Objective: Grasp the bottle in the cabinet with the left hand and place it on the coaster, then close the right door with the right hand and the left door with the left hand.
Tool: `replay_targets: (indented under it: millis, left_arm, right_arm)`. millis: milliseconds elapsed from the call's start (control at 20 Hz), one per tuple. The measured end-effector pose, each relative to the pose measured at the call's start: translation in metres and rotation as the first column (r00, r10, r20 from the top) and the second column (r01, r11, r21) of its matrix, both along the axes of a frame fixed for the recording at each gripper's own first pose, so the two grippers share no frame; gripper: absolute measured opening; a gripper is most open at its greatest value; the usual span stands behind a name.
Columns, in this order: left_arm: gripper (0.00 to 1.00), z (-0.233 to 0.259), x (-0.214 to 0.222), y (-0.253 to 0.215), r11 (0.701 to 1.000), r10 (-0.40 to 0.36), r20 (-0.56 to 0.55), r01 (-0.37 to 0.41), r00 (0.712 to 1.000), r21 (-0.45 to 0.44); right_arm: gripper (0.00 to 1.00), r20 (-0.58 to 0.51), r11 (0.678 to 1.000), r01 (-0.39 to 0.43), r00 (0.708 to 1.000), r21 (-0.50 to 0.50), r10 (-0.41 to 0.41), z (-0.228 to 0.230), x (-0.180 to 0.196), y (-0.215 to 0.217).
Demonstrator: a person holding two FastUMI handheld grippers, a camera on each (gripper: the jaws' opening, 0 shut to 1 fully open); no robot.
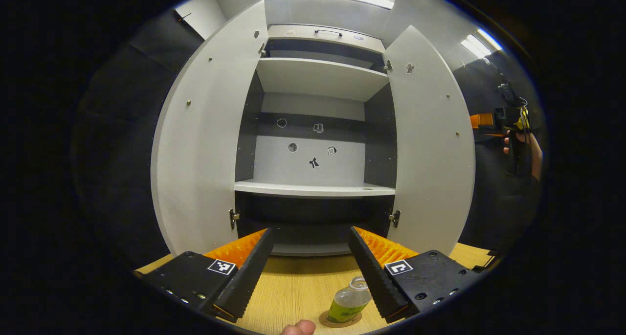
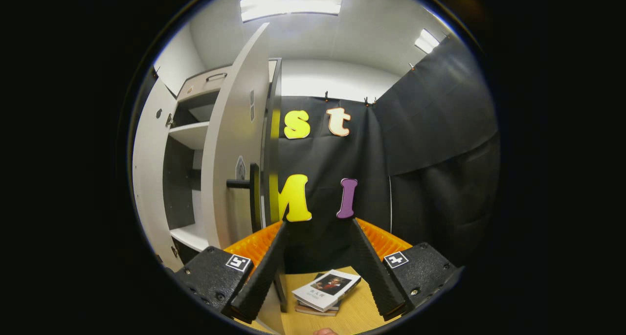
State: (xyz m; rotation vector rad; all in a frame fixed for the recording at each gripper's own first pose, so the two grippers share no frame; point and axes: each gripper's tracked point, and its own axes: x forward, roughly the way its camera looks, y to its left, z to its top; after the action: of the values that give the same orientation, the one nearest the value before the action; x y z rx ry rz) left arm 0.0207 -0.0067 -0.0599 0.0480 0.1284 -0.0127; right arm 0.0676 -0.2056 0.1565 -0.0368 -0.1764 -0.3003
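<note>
Swinging the right door (image 2: 234, 144) shut, mind its handle (image 2: 239, 183): your right gripper (image 2: 318, 269) and left gripper (image 1: 309, 271) are released, bottle (image 1: 348, 303) on coaster (image 1: 326, 320).

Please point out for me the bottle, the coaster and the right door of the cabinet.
bottle (image 1: 348, 303): left gripper view, on its green label.
coaster (image 1: 326, 321): left gripper view, on the rim left of the bottle's base.
right door (image 1: 433, 149): left gripper view, on its open inner face.
</note>
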Motion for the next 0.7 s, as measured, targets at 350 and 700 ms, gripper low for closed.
replay_targets:
  millis: [350,700]
  left_arm:
    - [0.95,-0.005,0.0,-0.001,1.0,-0.013,-0.013,0.013,1.0,-0.01]
    - [0.95,-0.001,-0.003,0.013,1.0,0.022,-0.004,-0.022,1.0,-0.006]
  right_arm:
    - [0.81,-0.025,0.997,-0.079,0.997,-0.017,0.078,-0.003,0.0,0.05]
    - [0.81,-0.061,0.964,-0.264,0.963,-0.022,0.262,-0.014,0.031,0.129]
